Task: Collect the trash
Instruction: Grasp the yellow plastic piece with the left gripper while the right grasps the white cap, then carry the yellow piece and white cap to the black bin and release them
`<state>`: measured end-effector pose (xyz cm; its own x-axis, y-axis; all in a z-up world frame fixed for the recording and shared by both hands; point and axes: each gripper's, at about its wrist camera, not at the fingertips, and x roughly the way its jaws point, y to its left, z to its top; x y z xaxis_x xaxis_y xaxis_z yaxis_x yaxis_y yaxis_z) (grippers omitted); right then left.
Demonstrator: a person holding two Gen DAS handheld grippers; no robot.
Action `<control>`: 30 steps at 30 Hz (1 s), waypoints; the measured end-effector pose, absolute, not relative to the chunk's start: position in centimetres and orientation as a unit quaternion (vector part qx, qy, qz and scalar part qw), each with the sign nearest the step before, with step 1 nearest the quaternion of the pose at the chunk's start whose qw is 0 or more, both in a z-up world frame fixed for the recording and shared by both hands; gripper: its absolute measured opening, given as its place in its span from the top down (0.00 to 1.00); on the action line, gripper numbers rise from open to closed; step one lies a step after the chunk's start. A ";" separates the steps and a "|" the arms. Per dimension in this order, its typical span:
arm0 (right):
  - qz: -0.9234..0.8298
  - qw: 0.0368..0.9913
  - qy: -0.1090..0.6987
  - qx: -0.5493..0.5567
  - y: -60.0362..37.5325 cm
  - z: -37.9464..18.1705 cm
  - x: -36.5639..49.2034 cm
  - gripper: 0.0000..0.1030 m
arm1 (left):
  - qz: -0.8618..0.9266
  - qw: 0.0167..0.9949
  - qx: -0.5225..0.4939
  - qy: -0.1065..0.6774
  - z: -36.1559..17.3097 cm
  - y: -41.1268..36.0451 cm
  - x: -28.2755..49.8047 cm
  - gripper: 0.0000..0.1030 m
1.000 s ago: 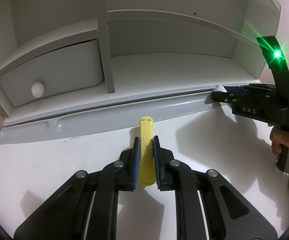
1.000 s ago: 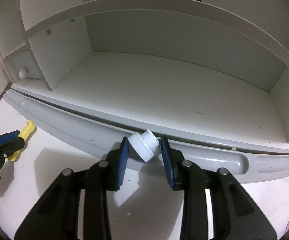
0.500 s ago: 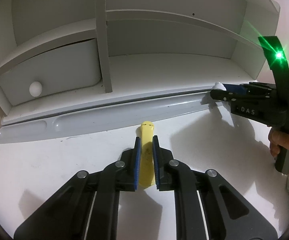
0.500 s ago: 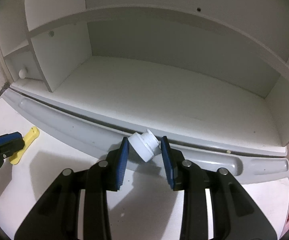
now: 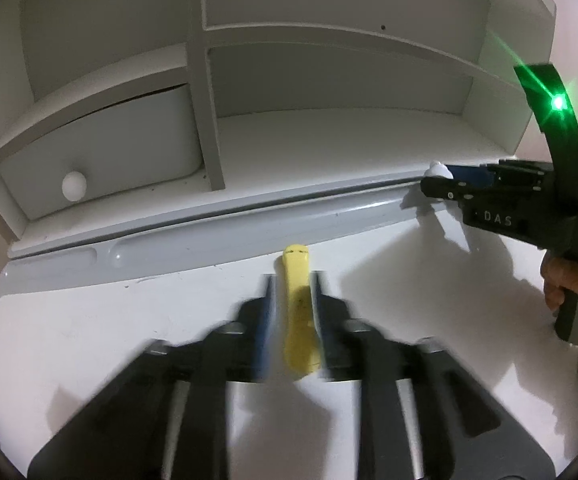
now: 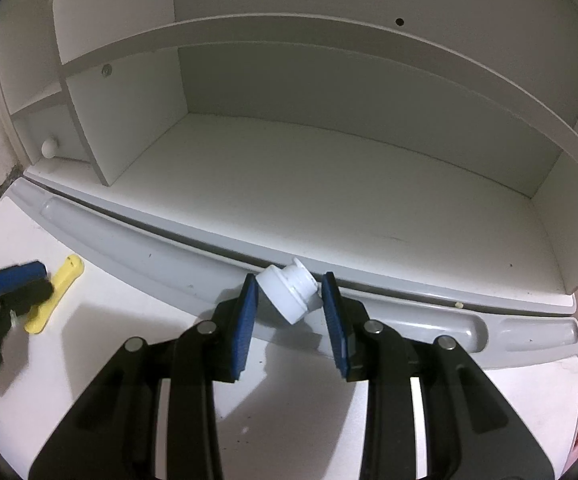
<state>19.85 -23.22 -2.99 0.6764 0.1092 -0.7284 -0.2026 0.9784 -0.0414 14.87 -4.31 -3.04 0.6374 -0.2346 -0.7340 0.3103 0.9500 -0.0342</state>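
On the white desk point(image 5: 89, 340), the blurred left gripper point(image 5: 292, 296) has just been opening around the flat yellow plastic piece point(image 5: 297, 320); farther right, the small white plastic cap point(image 6: 289, 292) is clamped by the right gripper point(image 6: 289, 300).

yellow stick point(image 5: 297, 312): smooth plastic | white cap point(image 6: 289, 294): matt plastic | desk point(image 6: 289, 420): smooth, white | tray rail point(image 5: 209, 236): glossy grey

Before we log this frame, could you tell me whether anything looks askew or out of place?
Yes: the white cap sits tilted between the right gripper pads, held at its corners rather than squarely. The left gripper jaws have just been opening, with the yellow piece between them on the white desk.
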 end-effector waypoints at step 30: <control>0.011 0.972 0.213 0.095 -44.4 8.2 -4.8 0.68 | -0.406 0.867 0.058 0.282 8.3 -18.4 1.7 0.89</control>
